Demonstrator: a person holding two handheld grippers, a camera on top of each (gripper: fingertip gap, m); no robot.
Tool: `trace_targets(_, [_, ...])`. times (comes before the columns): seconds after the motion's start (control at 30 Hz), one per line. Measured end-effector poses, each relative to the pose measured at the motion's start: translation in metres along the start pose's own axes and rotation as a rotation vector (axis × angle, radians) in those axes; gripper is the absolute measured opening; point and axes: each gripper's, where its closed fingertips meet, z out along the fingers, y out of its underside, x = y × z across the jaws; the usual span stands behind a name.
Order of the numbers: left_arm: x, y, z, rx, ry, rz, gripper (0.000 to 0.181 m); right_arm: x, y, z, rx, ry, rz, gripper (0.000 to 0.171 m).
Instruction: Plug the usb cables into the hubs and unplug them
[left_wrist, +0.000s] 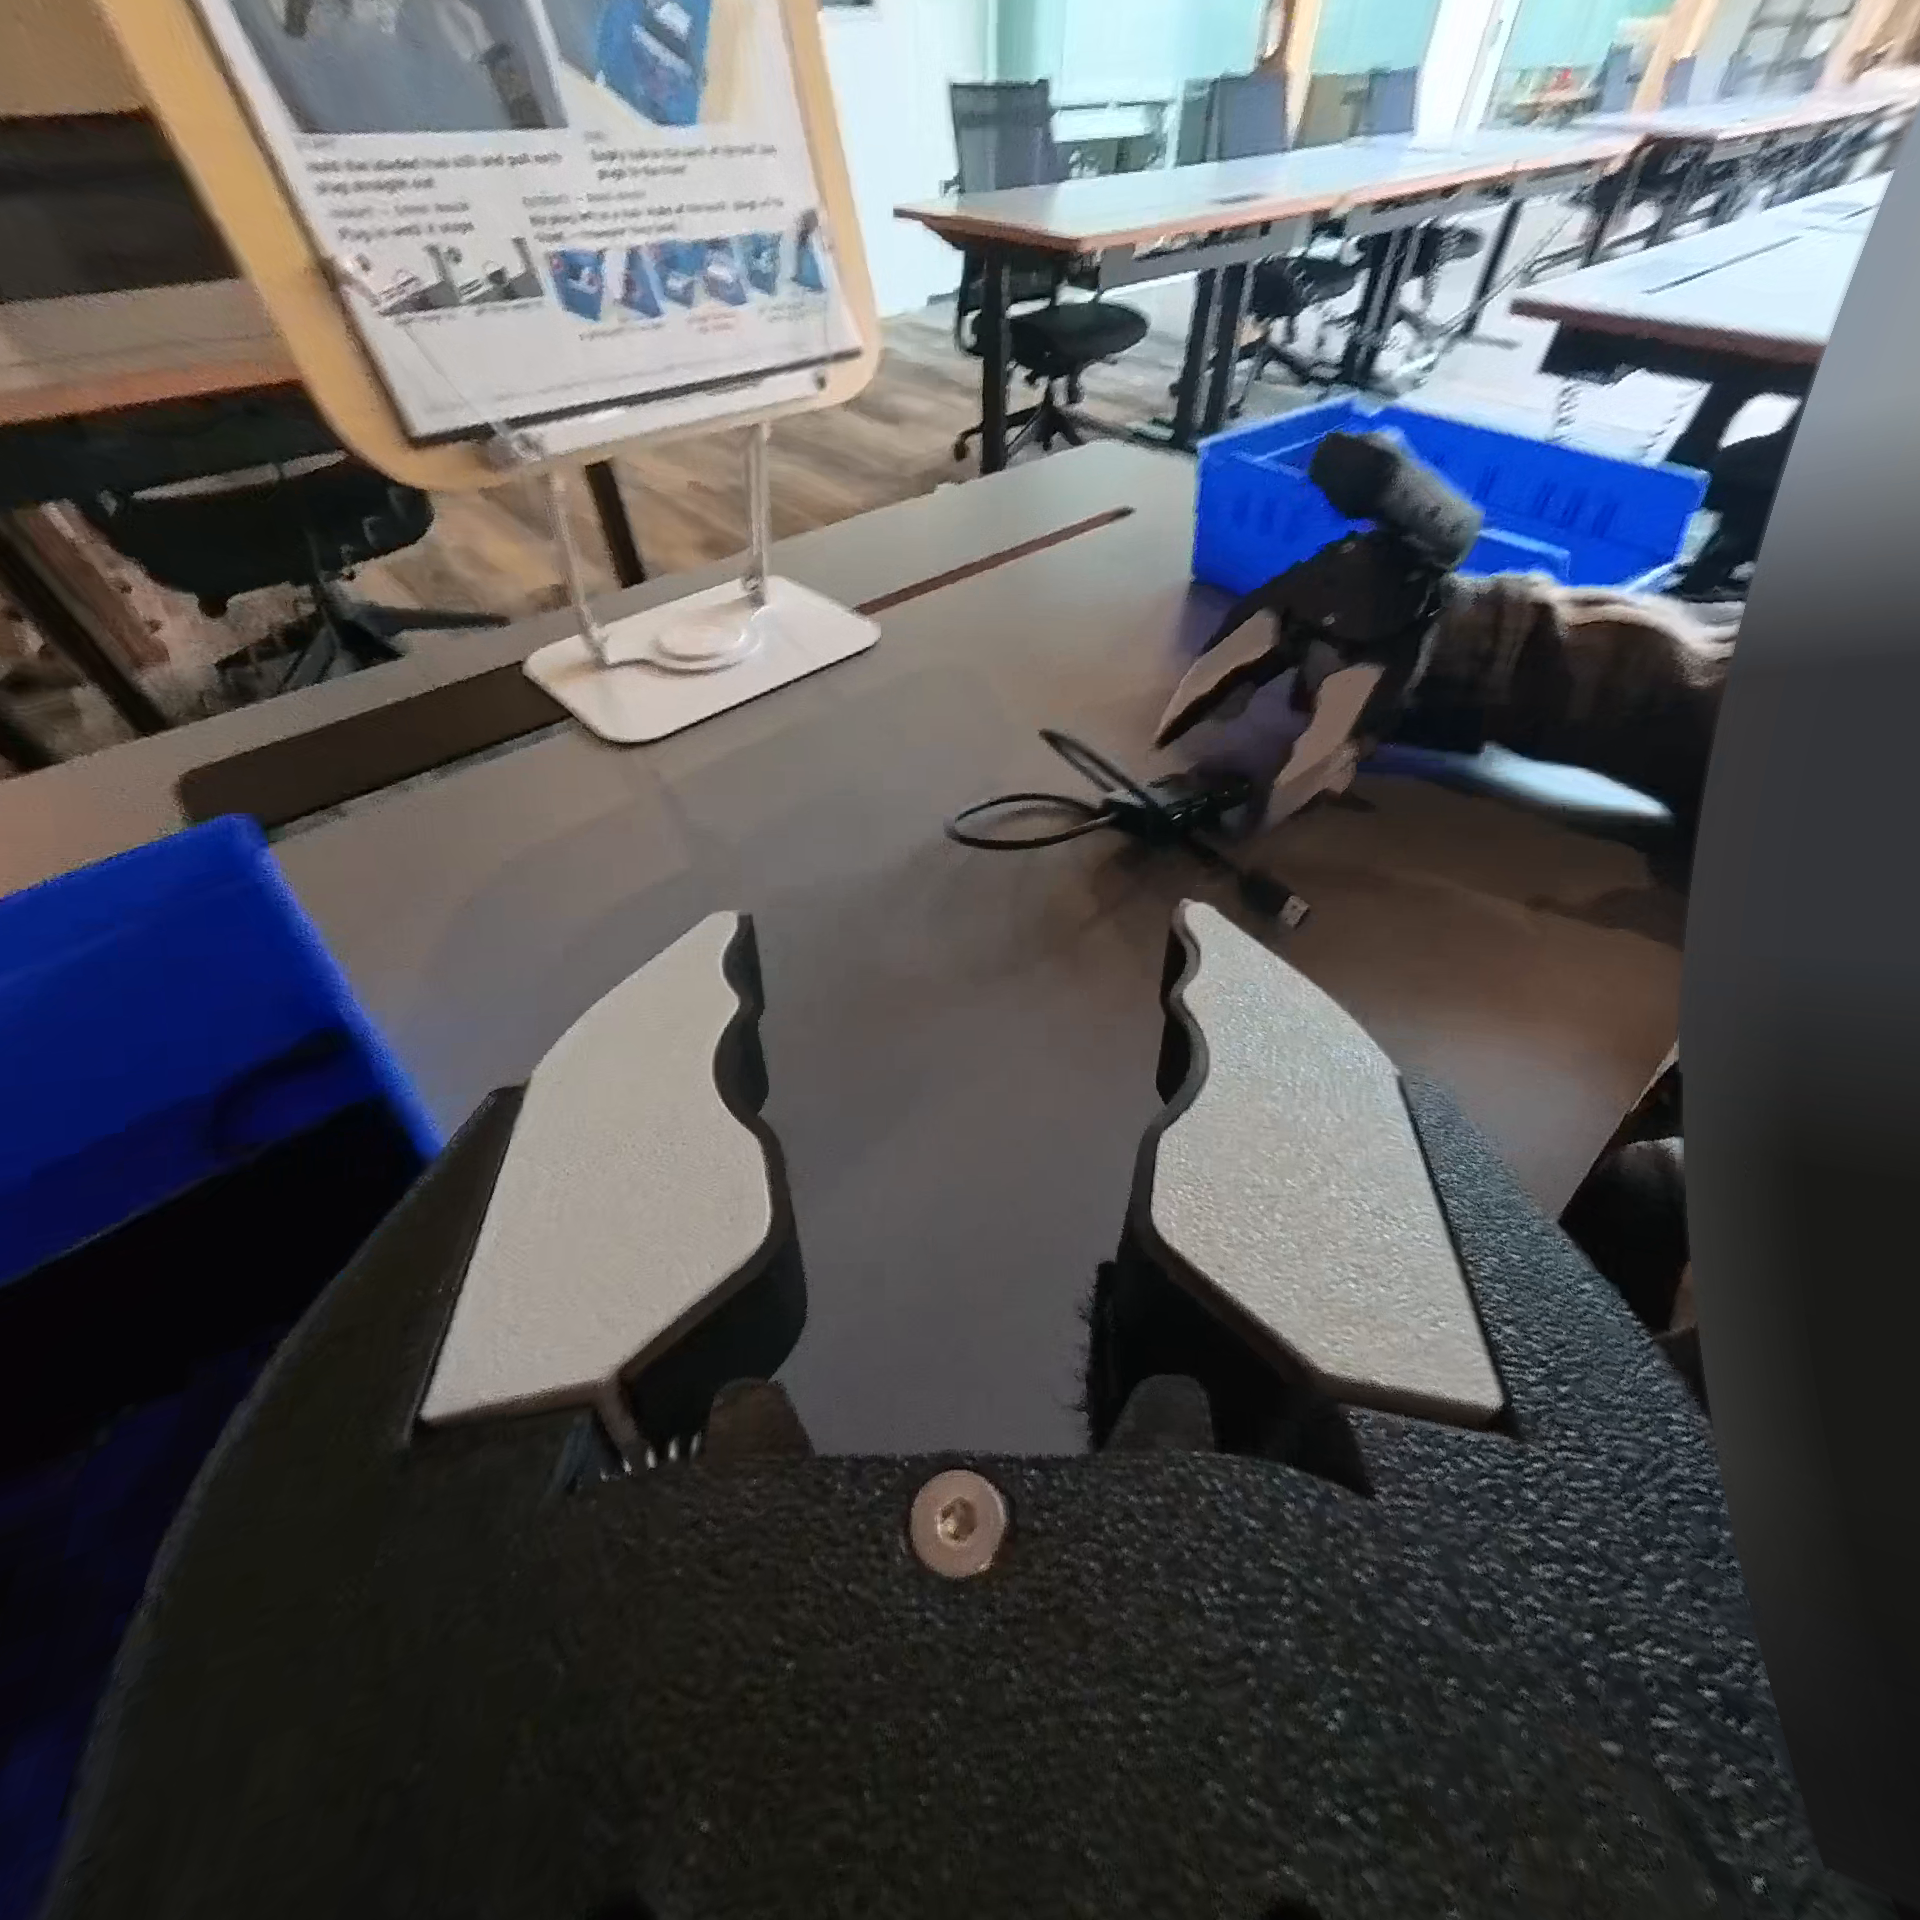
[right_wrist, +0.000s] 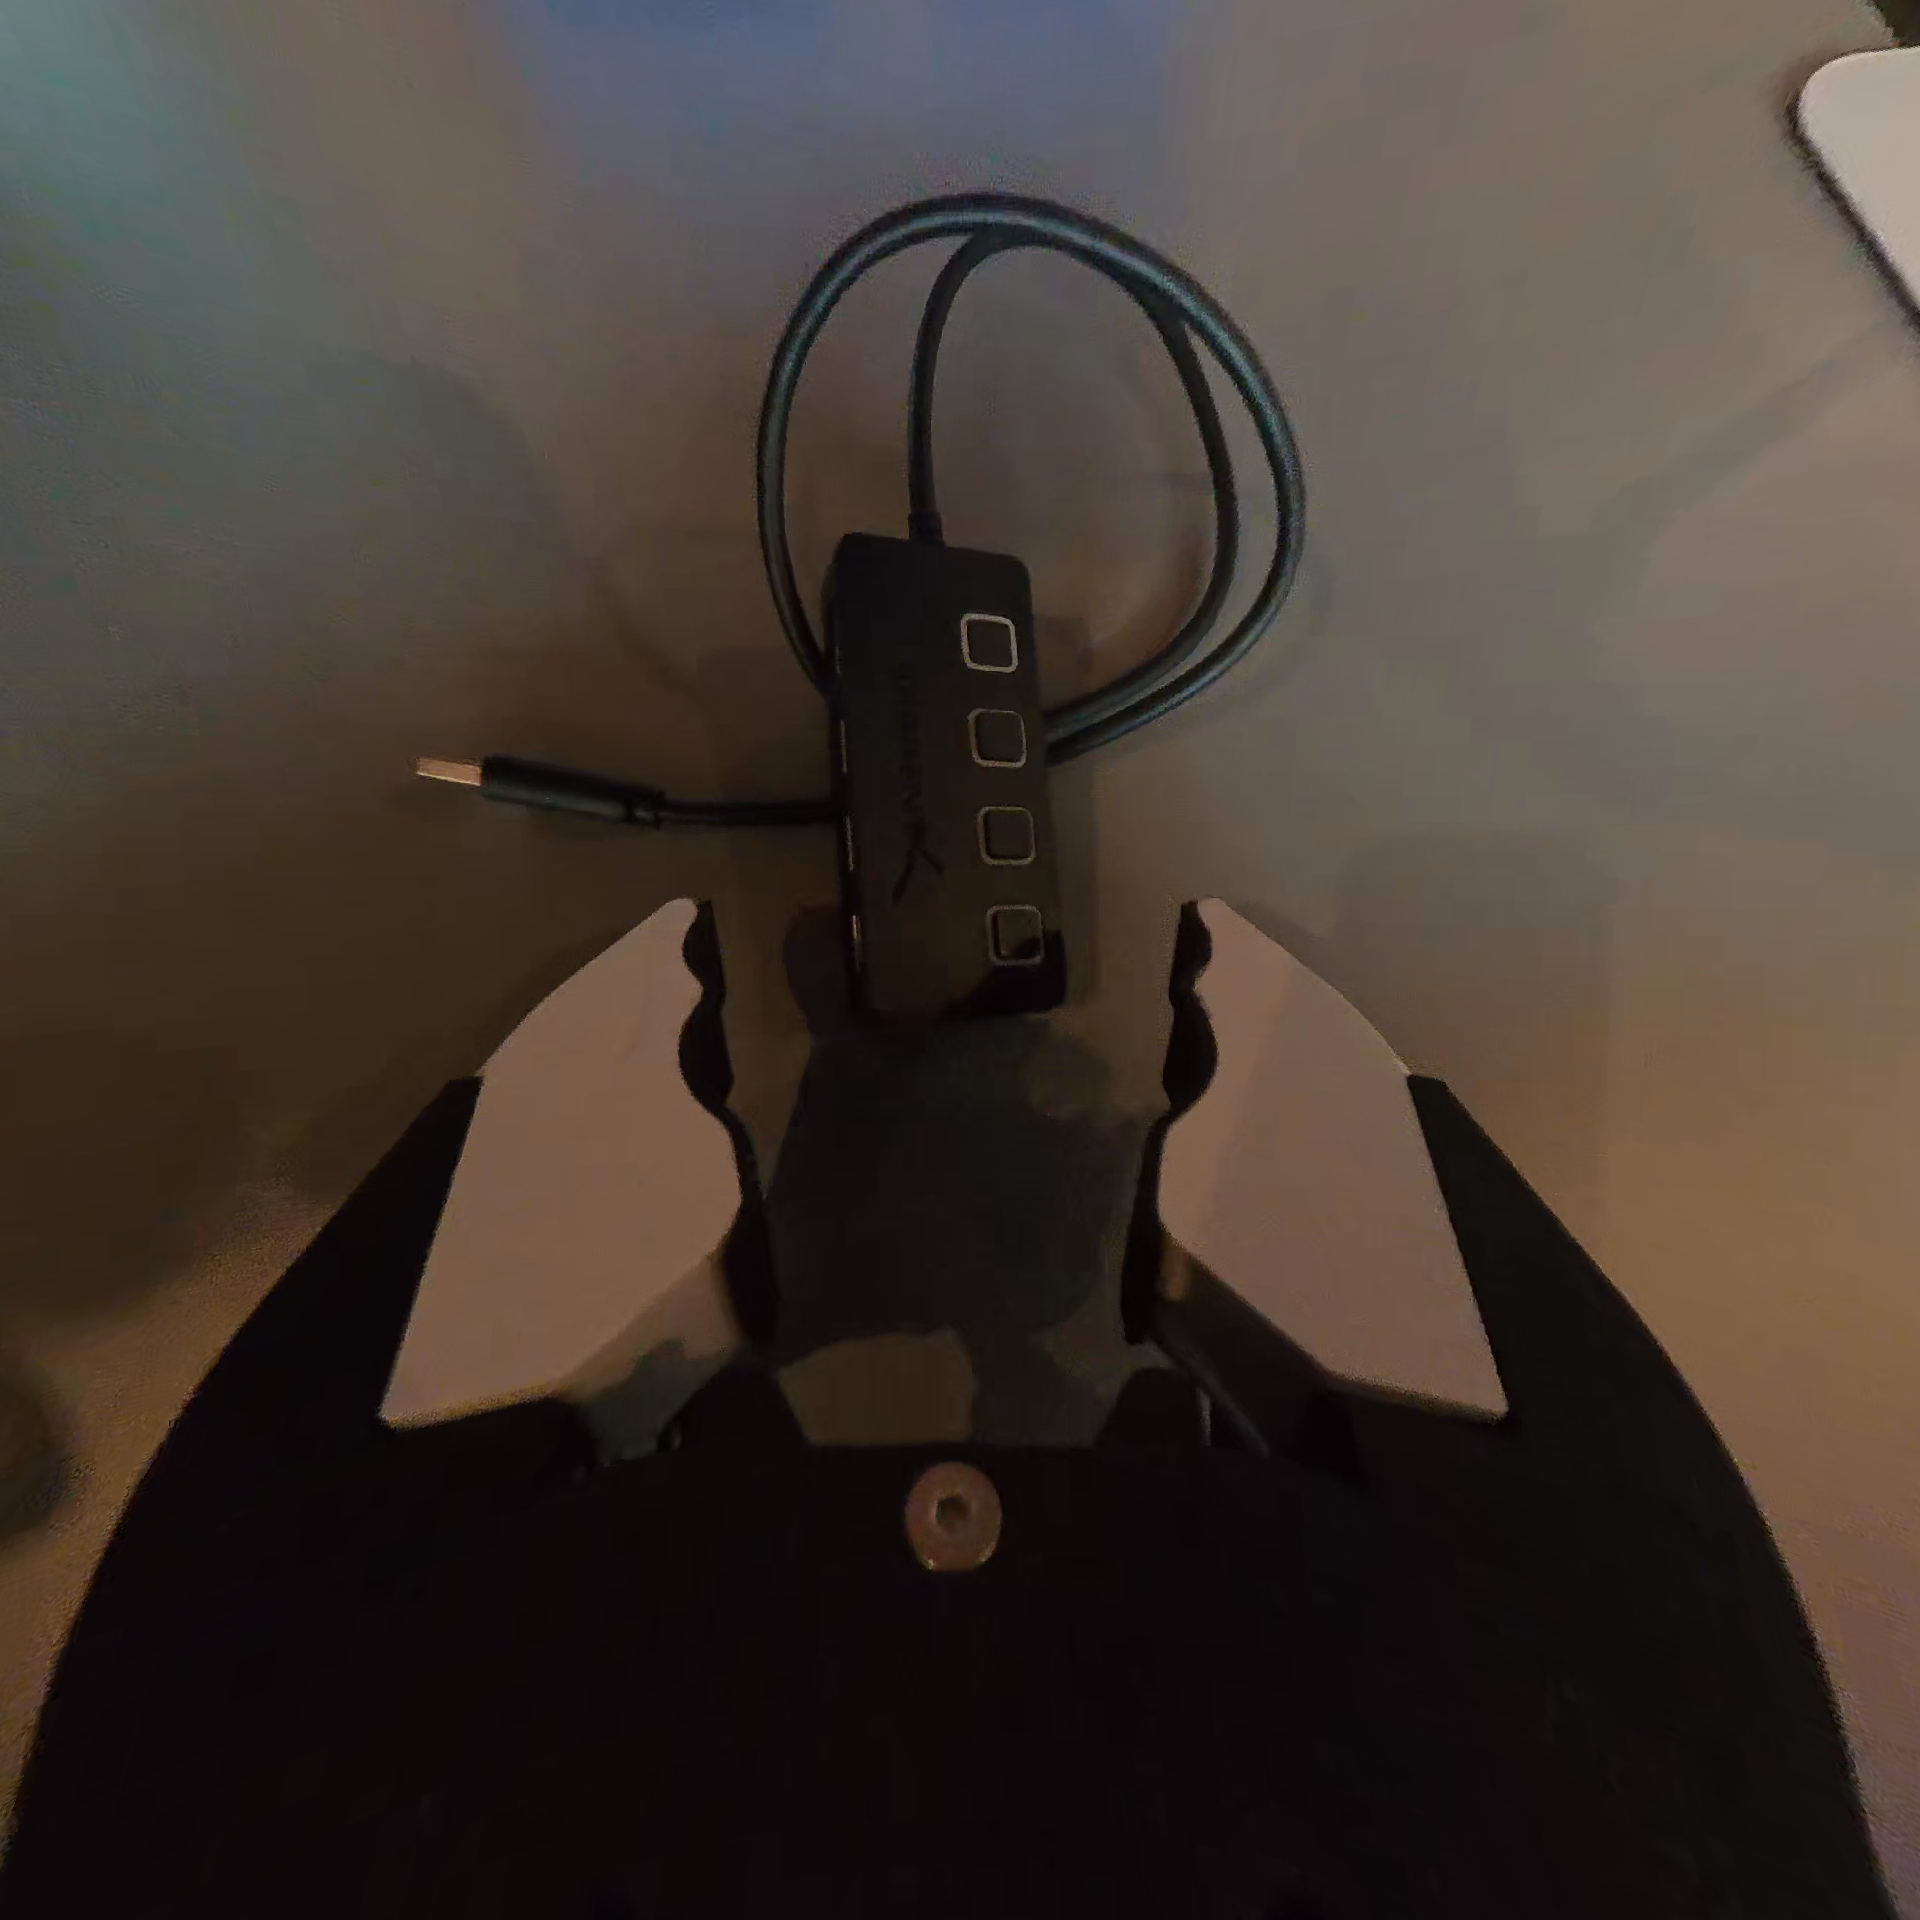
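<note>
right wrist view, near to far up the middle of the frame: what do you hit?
Right gripper, jaws open → black USB hub, its near end between the fingertips → looped hub cable → bare table.

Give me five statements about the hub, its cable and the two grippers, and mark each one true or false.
1. The right gripper is open, its fingers on either side of the near end of the USB hub. True.
2. The cable's plug sits in one of the hub's ports. False: it lies free on the table, to the left of the hub in the right wrist view.
3. The cable curls in a loop beyond the hub's far end. True.
4. The left gripper is shut on the cable. False: it is open and holds nothing.
5. The hub lies inside a blue bin. False: it lies on the table, with the bin behind it.
</note>
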Motion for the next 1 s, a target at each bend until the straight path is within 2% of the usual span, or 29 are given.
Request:
trace_targets(0.07, [-0.018,0.004,-0.015,-0.054,-0.086,0.013,0.07,0.0,-0.004,-0.01,0.032,0.019,0.003,0.082])
trace_targets(0.2, [-0.066,0.01,-0.048,-0.142,-0.249,0.083,0.046,0.0,-0.015,-0.031,0.12,0.059,0.009,0.077])
trace_targets(0.3, [-0.113,0.017,-0.067,-0.231,-0.363,0.108,0.045,0.001,-0.019,-0.043,0.16,0.092,0.004,0.074])
trace_targets(0.5, [-0.214,0.081,-0.081,-0.643,-0.505,0.121,0.05,-0.003,-0.025,-0.054,0.211,0.106,-0.009,0.071])
trace_targets(0.57, [-0.239,0.104,-0.079,-0.779,-0.519,0.158,0.043,-0.002,-0.026,-0.056,0.226,0.109,-0.012,0.07])
trace_targets(0.63, [-0.256,0.121,-0.072,-0.867,-0.512,0.193,0.035,-0.002,-0.027,-0.059,0.247,0.103,-0.006,0.069])
trace_targets(0.7, [-0.266,0.135,-0.064,-0.929,-0.488,0.229,0.034,-0.001,-0.027,-0.061,0.261,0.106,0.001,0.068])
trace_targets(0.83, [-0.277,0.154,-0.049,-0.99,-0.453,0.3,0.034,0.002,-0.027,-0.067,0.294,0.111,0.01,0.066])
trace_targets(1.0, [-0.293,0.166,-0.043,-1.035,-0.511,0.307,0.026,0.002,-0.027,-0.069,0.304,0.11,0.008,0.065])
